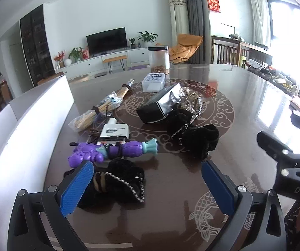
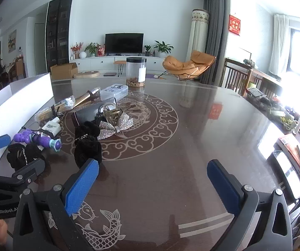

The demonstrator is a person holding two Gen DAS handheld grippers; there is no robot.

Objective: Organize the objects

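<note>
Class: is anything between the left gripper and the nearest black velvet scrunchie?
Nothing visible. The left gripper is open above the table, and the scrunchie lies just beyond its fingertips, uncovered.

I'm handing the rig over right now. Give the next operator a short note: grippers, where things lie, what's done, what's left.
Left gripper: open, empty, over the near black scrunchie.
Right gripper: open, empty, over bare table.
Things lie loose on the table's left side: purple toy, second black scrunchie, black box, silver bow, white tube, chopstick bundle, clear case, jar.
Done: nothing visibly sorted.
Left: all of it.
</note>
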